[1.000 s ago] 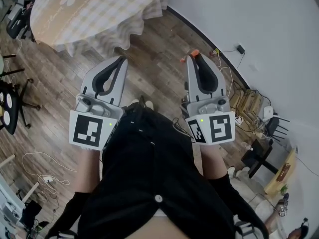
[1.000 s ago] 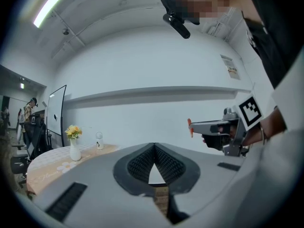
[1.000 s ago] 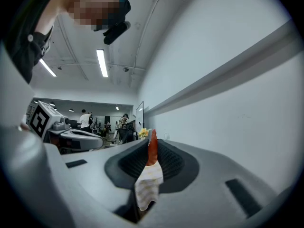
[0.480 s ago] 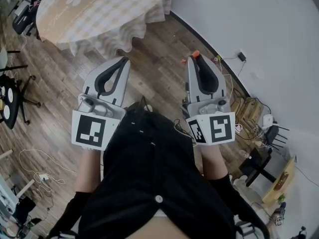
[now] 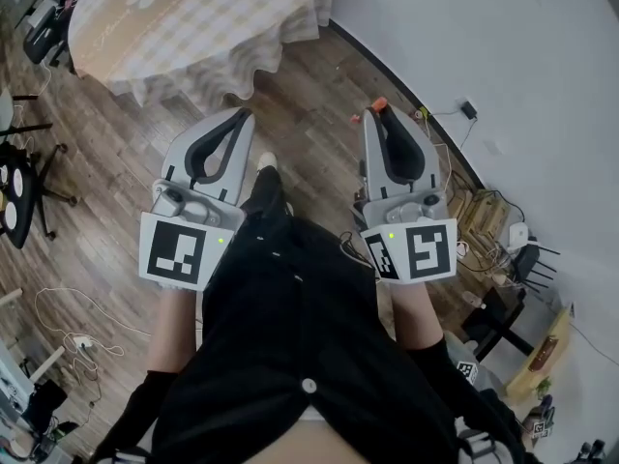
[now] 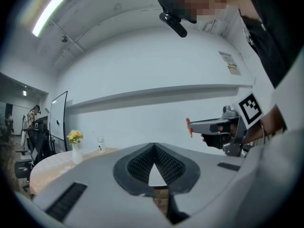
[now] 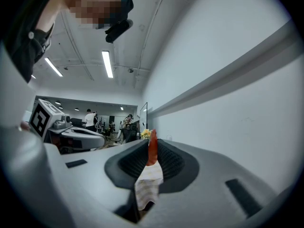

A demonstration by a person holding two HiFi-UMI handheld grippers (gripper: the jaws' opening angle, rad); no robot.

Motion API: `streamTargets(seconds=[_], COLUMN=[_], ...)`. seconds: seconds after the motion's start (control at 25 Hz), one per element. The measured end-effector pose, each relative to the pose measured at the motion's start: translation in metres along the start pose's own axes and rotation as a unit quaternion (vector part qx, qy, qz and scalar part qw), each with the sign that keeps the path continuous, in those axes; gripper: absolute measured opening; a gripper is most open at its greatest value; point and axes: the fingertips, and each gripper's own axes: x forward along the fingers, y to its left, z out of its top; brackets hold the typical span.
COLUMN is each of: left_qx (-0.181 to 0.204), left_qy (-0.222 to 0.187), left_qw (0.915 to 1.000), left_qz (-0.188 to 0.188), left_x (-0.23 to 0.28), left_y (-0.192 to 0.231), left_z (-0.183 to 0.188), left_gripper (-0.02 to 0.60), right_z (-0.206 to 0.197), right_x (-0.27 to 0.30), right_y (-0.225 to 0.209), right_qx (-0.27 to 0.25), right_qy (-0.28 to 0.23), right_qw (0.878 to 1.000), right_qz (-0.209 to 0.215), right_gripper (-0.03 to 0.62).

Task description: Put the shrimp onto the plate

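An orange-red shrimp (image 7: 152,152) is pinched between the tips of my right gripper (image 7: 152,144), and its tail pokes out past the tips (image 5: 379,102). In the head view the right gripper (image 5: 380,111) is held out over the wooden floor, near the wall. The left gripper (image 5: 244,116) is level with it to the left, its jaws meeting at the tips with nothing between them (image 6: 154,145). From the left gripper view the right gripper (image 6: 216,126) shows side-on with the shrimp (image 6: 188,126) at its tip. No plate is in view.
A round table with a checked yellow cloth (image 5: 193,27) stands ahead at upper left; a vase of flowers (image 6: 74,144) is on it. Chairs (image 5: 19,196) stand at the left. A white wall, cables and small stands (image 5: 503,230) line the right. The person's foot (image 5: 266,165) is between the grippers.
The table has slid slightly in the head view as the person moves. A foot now steps forward between the grippers. Both grippers keep their pose, the shrimp still gripped.
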Motion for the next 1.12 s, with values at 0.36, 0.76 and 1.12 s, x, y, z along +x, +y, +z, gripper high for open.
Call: streamTargets(seconds=[0.36, 0.76, 1.12], left_qx=[0.000, -0.001, -0.003], left_qy=[-0.007, 0.002, 0.000], left_qw=[0.9999, 0.9995, 0.9991], left_qz=[-0.011, -0.031, -0.043], left_x=[0.028, 0.078, 0.127], left_y=[0.012, 0.043, 0.081], left_z=[0.002, -0.001, 0.006], left_gripper=[0.002, 0.001, 0.002], right_z=[0.000, -0.006, -0.007], right_x=[0.021, 0.070, 0.122], right_y=[-0.011, -0.038, -0.062], right_qx=[-0.019, -0.013, -0.007], right_qy=[0.002, 0.010, 0.018], right_qw=[1.000, 1.000, 0.999], right_qz=[-0.005, -0.013, -0.025], right_gripper=[0.046, 0.046, 0.046])
